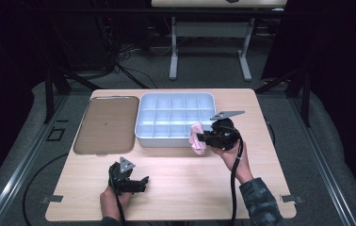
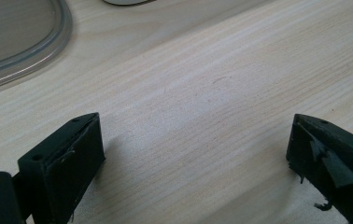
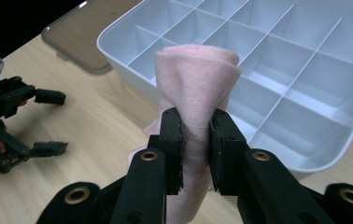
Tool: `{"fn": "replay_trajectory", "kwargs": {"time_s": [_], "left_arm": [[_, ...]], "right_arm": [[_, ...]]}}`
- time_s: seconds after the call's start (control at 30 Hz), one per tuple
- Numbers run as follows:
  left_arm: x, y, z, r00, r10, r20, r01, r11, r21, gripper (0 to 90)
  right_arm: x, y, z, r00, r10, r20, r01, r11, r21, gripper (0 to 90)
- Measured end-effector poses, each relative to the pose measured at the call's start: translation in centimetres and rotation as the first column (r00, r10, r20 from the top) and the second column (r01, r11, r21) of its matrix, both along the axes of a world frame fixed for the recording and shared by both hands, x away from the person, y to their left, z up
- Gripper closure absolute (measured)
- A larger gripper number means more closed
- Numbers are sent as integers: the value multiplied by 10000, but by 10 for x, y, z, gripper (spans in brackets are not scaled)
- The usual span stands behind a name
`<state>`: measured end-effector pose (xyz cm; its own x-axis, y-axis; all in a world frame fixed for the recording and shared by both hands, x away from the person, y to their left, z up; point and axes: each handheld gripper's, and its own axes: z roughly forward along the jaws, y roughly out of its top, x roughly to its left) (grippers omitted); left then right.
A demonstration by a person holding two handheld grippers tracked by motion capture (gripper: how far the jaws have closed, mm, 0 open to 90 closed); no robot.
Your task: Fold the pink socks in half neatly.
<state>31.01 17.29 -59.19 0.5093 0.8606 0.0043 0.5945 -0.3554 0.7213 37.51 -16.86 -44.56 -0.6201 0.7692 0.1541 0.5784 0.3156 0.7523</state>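
A folded pink cloth point(image 3: 197, 88) is pinched between the jaws of my right gripper point(image 3: 195, 154), which is shut on it. In the high view the pink cloth point(image 1: 197, 140) hangs from the right gripper point(image 1: 203, 137) just above the front right corner of the white divided tray point(image 1: 175, 137). My left gripper point(image 1: 144, 183) rests low over the table near the front edge, its jaws wide open with only bare wood between them point(image 2: 195, 149). The left gripper point(image 3: 48, 123) also appears at the left of the right gripper view, open.
A brown lid point(image 1: 105, 123) with a clear rim lies flat to the left of the tray. The tray's compartments point(image 3: 305, 70) look empty. Light wood table point(image 1: 181, 188) stretches between both hands. Table legs and cables stand on the floor beyond.
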Motion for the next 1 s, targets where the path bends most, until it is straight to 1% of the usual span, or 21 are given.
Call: {"fn": "replay_trajectory", "kwargs": {"time_s": [0.17,0.2,0.27,0.37,0.4,0.5,0.57,0.63,0.67,0.73,0.77,0.87,0.93,0.97,1.0], "left_arm": [[0,0,0,10000,-3,-5,3,10000,-11,36],[0,0,0,10000,-3,-5,3,10000,-11,36],[0,0,0,10000,-7,-4,7,10000,-10,37],[0,0,0,10000,-6,-4,6,10000,-16,37],[0,0,0,10000,-11,-6,11,10000,-11,37],[0,0,0,10000,-12,-6,12,10000,-10,37],[0,0,0,10000,-13,-6,13,10000,-12,37],[0,0,0,10000,-14,-4,14,10000,-8,37],[0,0,0,10000,-13,-5,13,10000,-10,37],[0,0,0,10000,-14,-6,14,10000,-9,36],[0,0,0,10000,-14,-4,14,10000,-9,36],[0,0,0,10000,-33,-8,33,10000,12,37],[0,0,0,10000,-34,-6,34,10000,14,37],[0,0,0,10000,-36,-8,36,10000,15,37],[0,0,0,10000,-34,-7,34,10000,12,37]], "right_arm": [[11,-5,9,9996,-226,182,228,9997,-78,770],[11,-5,9,9996,-226,182,228,9997,-78,770],[19,-8,14,9988,-361,334,367,9992,-174,770],[23,-9,16,9980,-481,419,493,9984,-269,770],[27,-11,16,9973,-562,479,577,9979,-300,770],[33,-13,15,9963,-678,528,696,9970,-326,770],[37,-13,13,9954,-766,581,791,9959,-429,770],[39,-13,12,9950,-818,576,844,9955,-441,770],[44,-14,9,9938,-900,658,931,9946,-462,770],[45,-14,8,9936,-951,609,983,9938,-523,770],[48,-14,6,9935,-959,618,994,9935,-552,770],[55,-14,1,9926,-1035,627,1081,9913,-752,770],[60,-14,-2,9904,-1141,784,1211,9885,-904,770],[62,-13,-4,9906,-1120,790,1197,9878,-998,770],[67,-13,-6,9907,-1155,725,1237,9849,-1210,769]]}}
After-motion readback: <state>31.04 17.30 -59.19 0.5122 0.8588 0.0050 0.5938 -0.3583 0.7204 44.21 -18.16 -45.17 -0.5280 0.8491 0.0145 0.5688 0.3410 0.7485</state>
